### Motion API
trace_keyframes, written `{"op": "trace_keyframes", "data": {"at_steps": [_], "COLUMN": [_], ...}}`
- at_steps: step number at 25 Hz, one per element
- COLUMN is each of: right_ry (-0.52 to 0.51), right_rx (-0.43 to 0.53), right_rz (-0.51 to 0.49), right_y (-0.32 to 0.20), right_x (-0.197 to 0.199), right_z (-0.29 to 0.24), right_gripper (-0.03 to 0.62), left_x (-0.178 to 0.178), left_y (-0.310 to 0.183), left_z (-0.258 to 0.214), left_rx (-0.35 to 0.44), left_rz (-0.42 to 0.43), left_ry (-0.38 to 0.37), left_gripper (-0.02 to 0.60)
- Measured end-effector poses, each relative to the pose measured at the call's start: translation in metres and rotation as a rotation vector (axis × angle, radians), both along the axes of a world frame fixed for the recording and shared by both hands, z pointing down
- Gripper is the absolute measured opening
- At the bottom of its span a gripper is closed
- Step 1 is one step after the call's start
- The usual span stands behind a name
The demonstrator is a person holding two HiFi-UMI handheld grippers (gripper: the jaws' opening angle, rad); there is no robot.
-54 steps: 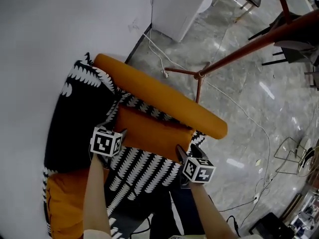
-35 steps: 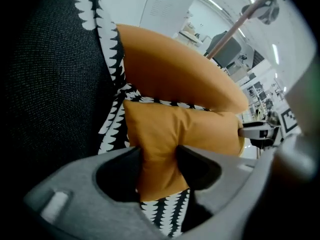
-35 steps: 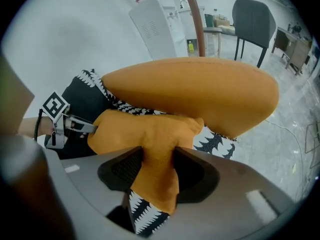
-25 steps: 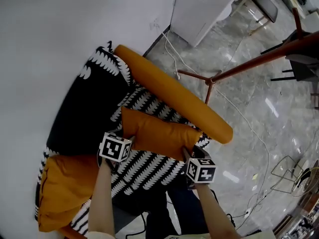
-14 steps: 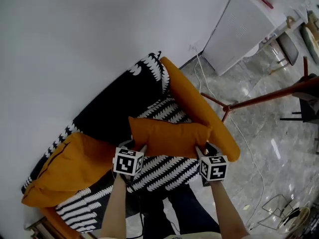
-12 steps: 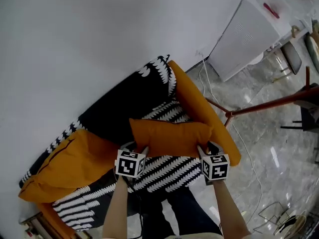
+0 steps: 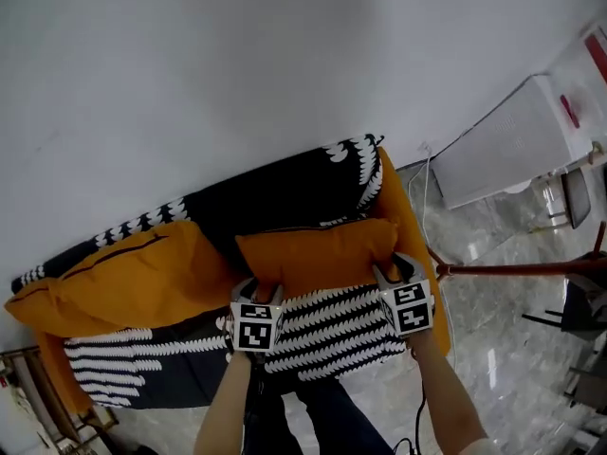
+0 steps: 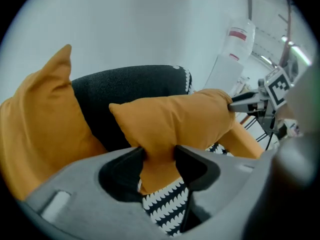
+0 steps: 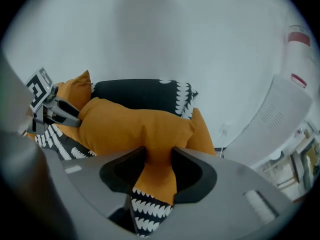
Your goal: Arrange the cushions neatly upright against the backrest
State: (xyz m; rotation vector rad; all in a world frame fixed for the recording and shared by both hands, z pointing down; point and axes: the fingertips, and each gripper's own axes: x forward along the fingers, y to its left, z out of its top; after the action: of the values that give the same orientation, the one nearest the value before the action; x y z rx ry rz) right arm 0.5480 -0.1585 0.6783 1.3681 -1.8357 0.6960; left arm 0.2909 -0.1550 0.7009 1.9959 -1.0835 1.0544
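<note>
A small orange cushion (image 7: 313, 259) hangs between both grippers, just in front of the sofa's black backrest (image 7: 285, 197). My left gripper (image 7: 258, 294) is shut on the cushion's lower left corner (image 8: 159, 156), pinching the fabric. The cushion's lower right corner (image 9: 157, 159) is pinched in my right gripper (image 7: 396, 281), also shut. A larger orange cushion (image 7: 119, 278) leans against the backrest at the left; its corner (image 8: 40, 119) rises beside the held one. The black-and-white patterned seat (image 7: 322, 335) lies under the held cushion.
The sofa's orange armrest (image 7: 413, 249) flanks the right end. A white appliance (image 7: 512, 154) stands by the wall on the right, with cables on the marble floor. A brown wooden pole (image 7: 522, 269) crosses at the right. A white wall (image 7: 237, 64) rises behind the sofa.
Both grippers have lifted the small cushion off the seat and carried it back toward the backrest, turning it level. The head view has swung round to face the sofa squarely.
</note>
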Motion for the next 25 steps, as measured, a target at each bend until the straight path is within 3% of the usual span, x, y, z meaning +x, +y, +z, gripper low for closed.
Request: {"op": "trace_keyframes", "data": {"at_steps": [7,15,16,17,18,21,25], "right_ry": [0.085,0.108,0.119,0.144,0.183,0.255,0.191], "right_rx": [0.016,-0.057,-0.060,-0.054,-0.043,-0.040,-0.046], "right_rz": [-0.172,-0.251,-0.277,-0.305,-0.327,-0.332,-0.245], "right_y": [-0.054,-0.056,-0.056,-0.058,-0.060,-0.059,-0.057], "right_x": [-0.021,-0.037,-0.041,-0.046,-0.051,-0.063,-0.066], "right_z": [0.019,0.078,0.085,0.089,0.093,0.103,0.102], "right_gripper": [0.179,0.173,0.175,0.155,0.010,0.008,0.006], "left_x": [-0.013,-0.030,-0.030,-0.027,-0.022,-0.011,-0.014], "left_y": [-0.010,-0.011,-0.015,-0.019,-0.023,-0.021,-0.012], "left_z": [0.024,0.071,0.074,0.077,0.079,0.087,0.085], "left_rx": [0.038,0.006,0.028,0.049,0.061,0.045,0.036], "left_rz": [-0.103,-0.115,-0.094,-0.066,-0.039,-0.003,-0.033], "left_ry": [-0.007,-0.048,-0.062,-0.074,-0.081,-0.070,-0.047], "left_gripper": [0.209,0.209,0.165,0.125,0.124,0.126,0.126]}}
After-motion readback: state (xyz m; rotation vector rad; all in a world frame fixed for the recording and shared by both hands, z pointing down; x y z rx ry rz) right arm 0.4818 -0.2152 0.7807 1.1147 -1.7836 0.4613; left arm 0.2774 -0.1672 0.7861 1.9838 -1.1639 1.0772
